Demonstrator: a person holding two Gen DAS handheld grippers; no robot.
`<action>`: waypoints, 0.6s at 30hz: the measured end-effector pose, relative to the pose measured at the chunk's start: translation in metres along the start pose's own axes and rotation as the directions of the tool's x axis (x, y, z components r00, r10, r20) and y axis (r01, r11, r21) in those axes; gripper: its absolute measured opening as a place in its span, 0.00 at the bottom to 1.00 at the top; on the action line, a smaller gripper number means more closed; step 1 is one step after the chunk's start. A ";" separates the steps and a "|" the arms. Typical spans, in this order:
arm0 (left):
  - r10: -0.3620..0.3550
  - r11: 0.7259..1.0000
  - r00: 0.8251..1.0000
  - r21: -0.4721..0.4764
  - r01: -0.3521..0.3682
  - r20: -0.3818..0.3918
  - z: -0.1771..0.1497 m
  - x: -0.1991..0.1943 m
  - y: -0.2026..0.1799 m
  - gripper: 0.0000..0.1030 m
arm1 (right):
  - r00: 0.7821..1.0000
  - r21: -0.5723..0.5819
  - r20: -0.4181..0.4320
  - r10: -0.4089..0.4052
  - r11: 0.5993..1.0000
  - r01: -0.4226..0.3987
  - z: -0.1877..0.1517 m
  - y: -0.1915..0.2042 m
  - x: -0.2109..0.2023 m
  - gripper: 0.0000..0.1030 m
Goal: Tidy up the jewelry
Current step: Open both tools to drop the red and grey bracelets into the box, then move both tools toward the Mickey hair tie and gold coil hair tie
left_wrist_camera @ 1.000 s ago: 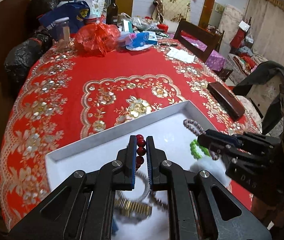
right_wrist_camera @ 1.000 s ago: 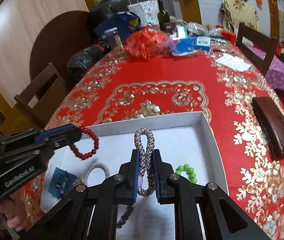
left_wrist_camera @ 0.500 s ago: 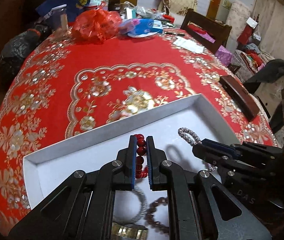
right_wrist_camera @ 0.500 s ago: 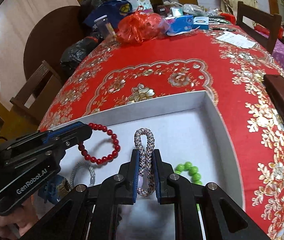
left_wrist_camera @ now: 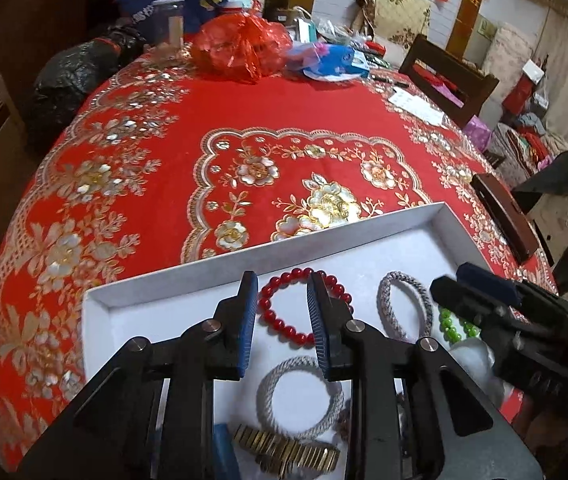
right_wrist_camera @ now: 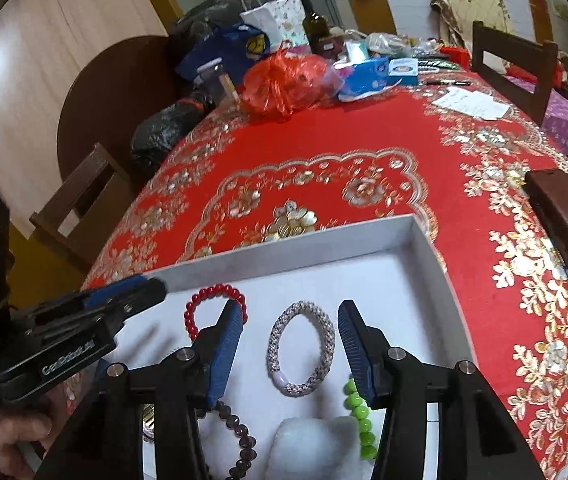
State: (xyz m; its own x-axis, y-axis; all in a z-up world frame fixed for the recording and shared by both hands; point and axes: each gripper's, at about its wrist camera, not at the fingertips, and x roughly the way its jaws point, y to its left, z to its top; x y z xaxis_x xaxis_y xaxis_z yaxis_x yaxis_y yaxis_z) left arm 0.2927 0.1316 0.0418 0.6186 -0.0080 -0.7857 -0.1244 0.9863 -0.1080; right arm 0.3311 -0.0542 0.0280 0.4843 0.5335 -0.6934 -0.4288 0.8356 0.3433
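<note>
Bracelets in white tray (left_wrist_camera: 172, 282), red beaded bracelet (left_wrist_camera: 284, 322), silver woven bracelet (right_wrist_camera: 301, 346), both jaws spread

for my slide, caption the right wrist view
Open right claw over a silver braided bracelet lying in the white tray.

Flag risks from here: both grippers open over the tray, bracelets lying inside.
1. The left gripper straddles the red bead bracelet; retracting low could drag it.
2. The right gripper flanks the braided bracelet, with the green beads by one finger: snag risk.
3. The two grippers sit close; they could collide.
</note>
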 end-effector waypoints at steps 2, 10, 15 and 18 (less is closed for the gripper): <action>0.005 1.000 1.000 0.006 -0.005 0.016 -0.003 -0.012 0.000 0.28 | 1.000 -0.001 0.020 -0.013 1.000 0.013 0.001 0.000 -0.010 0.47; 0.094 0.988 0.959 0.093 -0.123 0.266 -0.027 -0.092 -0.011 0.67 | 0.987 -0.195 0.143 -0.070 0.976 0.098 -0.013 0.036 -0.080 0.80; 0.136 0.960 0.937 0.192 -0.206 0.323 -0.057 -0.131 -0.020 0.76 | 0.953 -0.216 0.294 -0.072 0.966 0.140 -0.034 0.056 -0.145 1.00; 0.165 0.947 0.923 0.207 -0.247 0.347 -0.085 -0.152 -0.020 0.78 | 0.944 -0.177 0.310 -0.110 0.969 0.171 -0.049 0.061 -0.172 1.00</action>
State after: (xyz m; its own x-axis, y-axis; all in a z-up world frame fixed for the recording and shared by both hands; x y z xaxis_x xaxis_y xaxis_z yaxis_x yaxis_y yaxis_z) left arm 0.1348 0.0996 0.1114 0.8197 0.2126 -0.5319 -0.1099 0.9697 0.2183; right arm 0.1845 -0.1016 0.1374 0.7412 0.4526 -0.4958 -0.4677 0.8779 0.1022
